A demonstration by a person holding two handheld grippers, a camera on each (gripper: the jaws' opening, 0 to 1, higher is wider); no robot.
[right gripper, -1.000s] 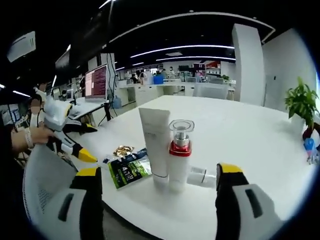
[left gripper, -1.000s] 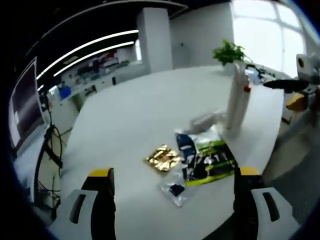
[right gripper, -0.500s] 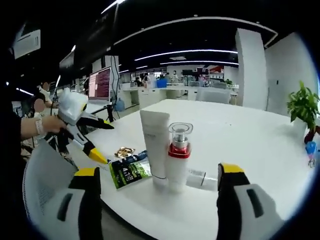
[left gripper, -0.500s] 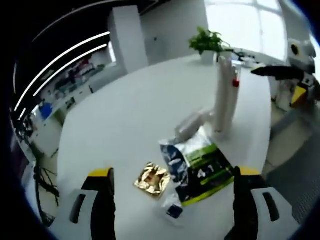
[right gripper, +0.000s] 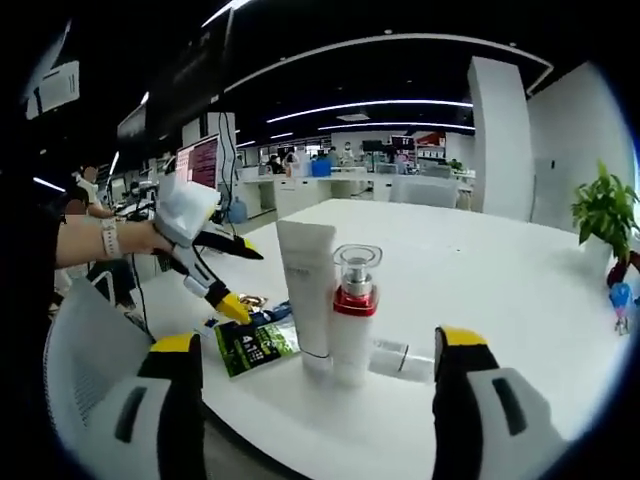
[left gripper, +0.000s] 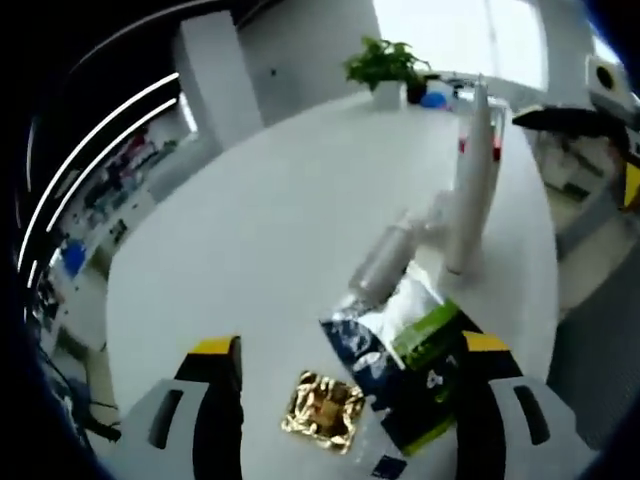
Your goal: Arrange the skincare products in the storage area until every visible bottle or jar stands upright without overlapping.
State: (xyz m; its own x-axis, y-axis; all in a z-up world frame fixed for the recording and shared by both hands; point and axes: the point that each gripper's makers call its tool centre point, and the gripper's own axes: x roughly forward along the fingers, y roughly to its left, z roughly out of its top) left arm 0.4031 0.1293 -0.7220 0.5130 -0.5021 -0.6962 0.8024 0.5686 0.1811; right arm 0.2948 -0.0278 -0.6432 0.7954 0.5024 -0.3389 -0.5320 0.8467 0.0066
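Note:
A tall white tube [right gripper: 308, 295] stands upright on the white table [right gripper: 480, 270], touching a clear pump bottle with a red collar [right gripper: 355, 318]. Behind them a small clear bottle [right gripper: 398, 357] lies on its side. In the left gripper view the same white tube [left gripper: 470, 185] hides most of the pump bottle, and the lying bottle [left gripper: 385, 260] points toward the sachets. My left gripper [left gripper: 345, 400] is open above a gold sachet [left gripper: 322, 410] and a green-black sachet [left gripper: 425, 365]. My right gripper [right gripper: 322, 400] is open in front of the two upright containers, touching nothing.
A hand holds the left gripper [right gripper: 243, 280] over the green sachet [right gripper: 258, 345] and gold sachet [right gripper: 245, 300] near the table's edge. A potted plant [right gripper: 600, 205] stands far right. A monitor [right gripper: 198, 160] and desks sit behind. The right gripper [left gripper: 570, 120] shows beyond the tube.
The left gripper has moved in over the sachets and closer to the table, toward the lying bottle. The right gripper has stayed nearly still. No product has moved.

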